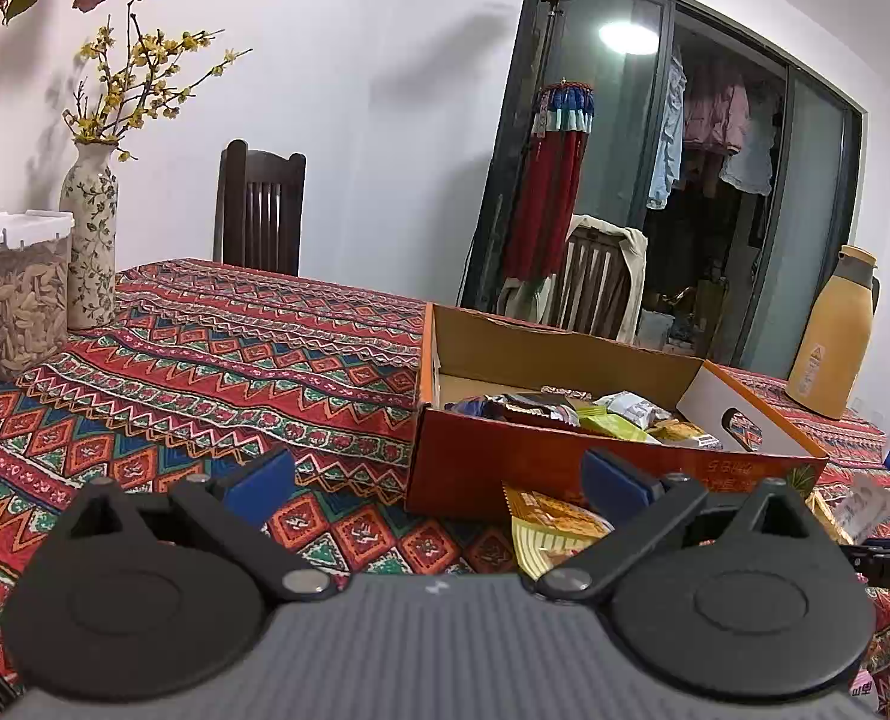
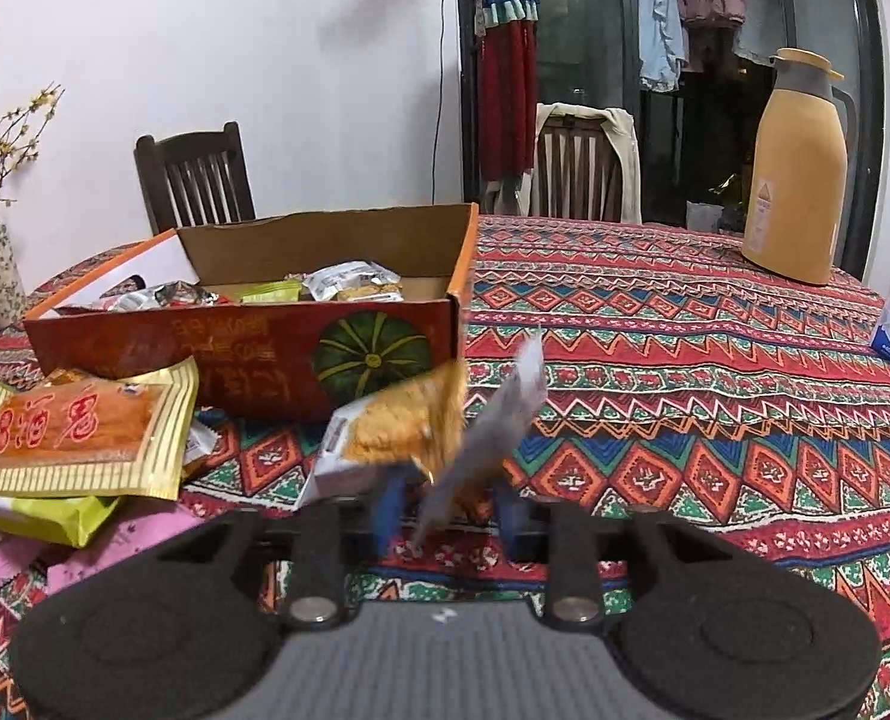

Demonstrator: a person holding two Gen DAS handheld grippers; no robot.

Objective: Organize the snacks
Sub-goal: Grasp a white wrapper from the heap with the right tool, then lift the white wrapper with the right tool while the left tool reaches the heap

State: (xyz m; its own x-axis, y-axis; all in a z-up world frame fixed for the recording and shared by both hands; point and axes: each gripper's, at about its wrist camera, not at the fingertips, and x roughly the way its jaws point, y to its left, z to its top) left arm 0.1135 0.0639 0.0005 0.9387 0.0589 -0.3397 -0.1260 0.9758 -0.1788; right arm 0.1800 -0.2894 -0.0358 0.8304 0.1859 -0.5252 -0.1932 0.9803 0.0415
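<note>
My right gripper (image 2: 448, 507) holds a blurred snack packet (image 2: 409, 420) between half-closed jaws, near the snack box (image 2: 253, 354). My left gripper (image 1: 439, 474) gapes wide, empty, left of it.

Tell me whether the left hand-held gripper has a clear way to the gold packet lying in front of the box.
Probably yes. The left hand-held gripper stands wide open and empty, and the gold packet lies on the cloth just ahead, before the box, partly hidden behind one finger; nothing lies on it.
</note>
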